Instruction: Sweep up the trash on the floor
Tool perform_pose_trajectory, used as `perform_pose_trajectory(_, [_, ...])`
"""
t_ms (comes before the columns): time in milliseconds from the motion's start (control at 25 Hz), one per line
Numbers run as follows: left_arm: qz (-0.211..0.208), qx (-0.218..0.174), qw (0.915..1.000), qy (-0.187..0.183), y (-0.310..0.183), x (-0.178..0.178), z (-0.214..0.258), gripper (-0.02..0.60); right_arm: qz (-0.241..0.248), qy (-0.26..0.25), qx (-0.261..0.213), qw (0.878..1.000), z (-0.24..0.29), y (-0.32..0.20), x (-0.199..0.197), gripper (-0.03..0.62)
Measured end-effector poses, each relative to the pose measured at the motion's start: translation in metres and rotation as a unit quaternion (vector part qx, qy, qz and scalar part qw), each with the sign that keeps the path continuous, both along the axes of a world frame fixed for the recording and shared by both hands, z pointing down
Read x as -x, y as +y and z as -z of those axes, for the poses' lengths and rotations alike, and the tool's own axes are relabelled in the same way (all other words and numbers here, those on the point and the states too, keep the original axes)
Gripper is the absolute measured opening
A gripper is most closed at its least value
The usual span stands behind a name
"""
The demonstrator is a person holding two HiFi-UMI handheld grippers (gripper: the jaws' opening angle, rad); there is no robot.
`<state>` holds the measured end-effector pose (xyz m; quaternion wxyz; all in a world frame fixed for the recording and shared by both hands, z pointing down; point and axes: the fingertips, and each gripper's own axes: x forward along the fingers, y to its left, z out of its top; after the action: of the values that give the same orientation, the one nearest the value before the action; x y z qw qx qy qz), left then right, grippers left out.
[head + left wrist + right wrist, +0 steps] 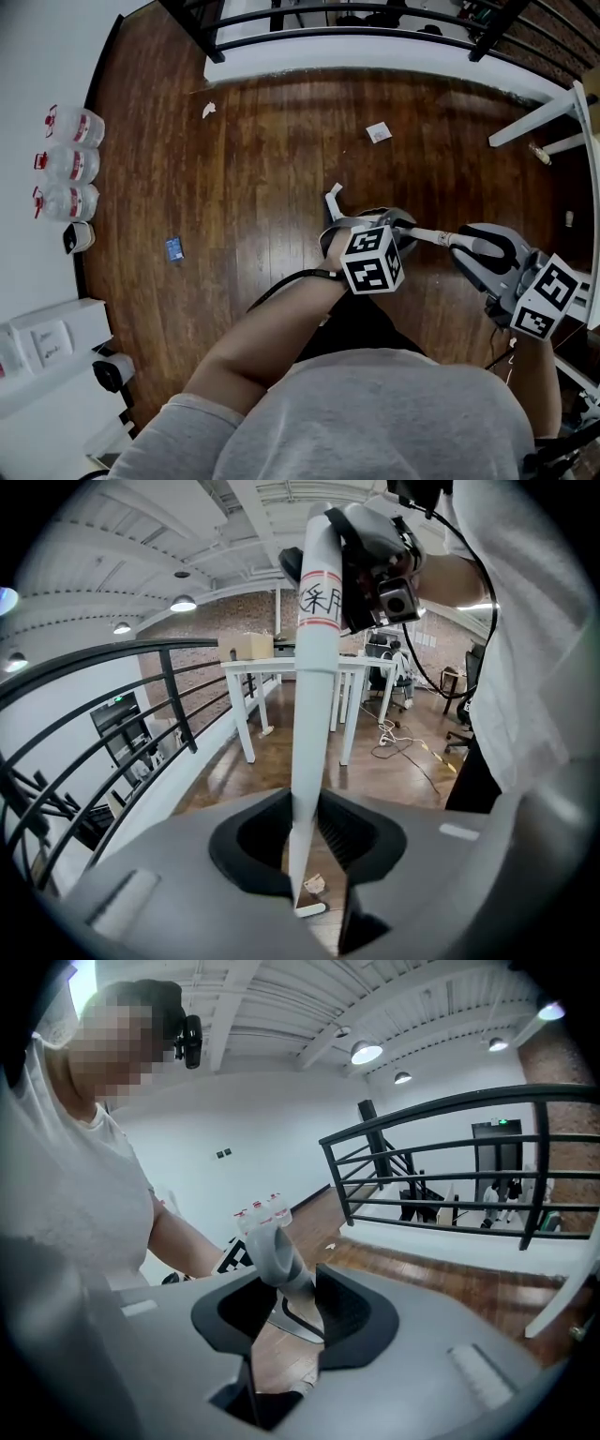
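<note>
Head view shows the floor not yet swept. A white paper scrap (378, 132) lies ahead of my left claw (373, 223), and another scrap (208, 110) sits farther out to its left. A blue wrapper (174, 248) lies well off to its left side. I see no pile and no dustpan, so I judge nearly all the sweeping is left. Both claws grip what I take for the broom handle (436, 235). The left claw pinches the white shaft, and the right claw (489, 251) is clamped on the grey grip end (272, 1255). Both forearms reach forward, close together, with the handle slanting between the claws.
</note>
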<state>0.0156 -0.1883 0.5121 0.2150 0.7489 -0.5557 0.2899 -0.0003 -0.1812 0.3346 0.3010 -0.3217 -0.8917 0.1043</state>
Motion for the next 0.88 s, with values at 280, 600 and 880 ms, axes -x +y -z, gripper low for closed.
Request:
perform_pose_trajectory(280, [0.036,0.013,0.9991,-0.016,0.016,0.02,0.006,0.077,0.048,-0.01,0.005,0.999,0.007,0.014,0.015,0.127])
perform_pose_trajectory(600, [0.13,0.036,0.9902,-0.035,0.082,0.067,0.023,0.077,0.148,-0.027,0.028,0.988,0.024,0.075,0.056,0.129])
perform_pose_trajectory(880, [0.206,0.061,0.975,-0.058,0.185,0.1,0.025,0.077,0.223,-0.038,0.06,0.972,0.025,0.169,0.081,0.135])
